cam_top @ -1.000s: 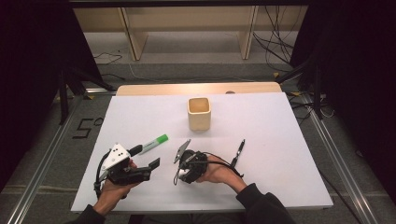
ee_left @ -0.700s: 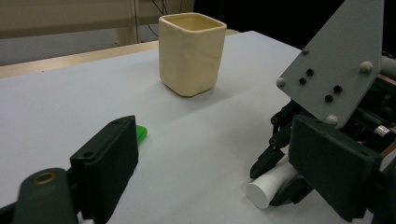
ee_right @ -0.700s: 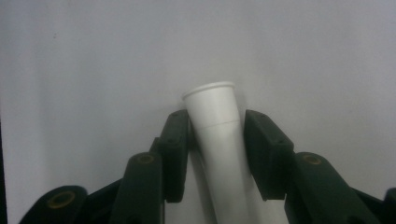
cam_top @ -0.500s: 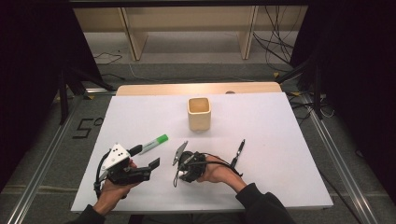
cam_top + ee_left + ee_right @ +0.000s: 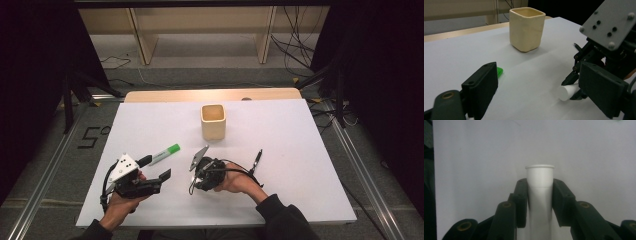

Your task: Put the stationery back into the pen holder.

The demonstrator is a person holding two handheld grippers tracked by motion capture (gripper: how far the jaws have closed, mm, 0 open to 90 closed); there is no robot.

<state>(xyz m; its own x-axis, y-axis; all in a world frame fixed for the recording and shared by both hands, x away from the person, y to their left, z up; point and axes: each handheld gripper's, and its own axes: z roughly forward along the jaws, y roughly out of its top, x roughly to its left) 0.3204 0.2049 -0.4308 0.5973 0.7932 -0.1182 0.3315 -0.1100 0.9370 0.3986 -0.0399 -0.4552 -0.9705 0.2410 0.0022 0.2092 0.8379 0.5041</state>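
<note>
i see the white table (image 5: 310, 150) filling the middle of the high view, the cream cup (image 5: 213, 121) upright just above centre. lower left, my left gripper (image 5: 155, 181) has its jaws spread, holding nothing. at lower centre my right gripper (image 5: 194, 176) has just been closing and now pinches the white tube (image 5: 539, 187) low over the table. the green marker (image 5: 164, 154) lies left of centre, the black pen (image 5: 256, 161) right of it.

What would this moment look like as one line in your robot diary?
right gripper: just closed on white plastic tube | left gripper: open, empty | green-capped marker: lying on white table | cream square cup: upright
</note>
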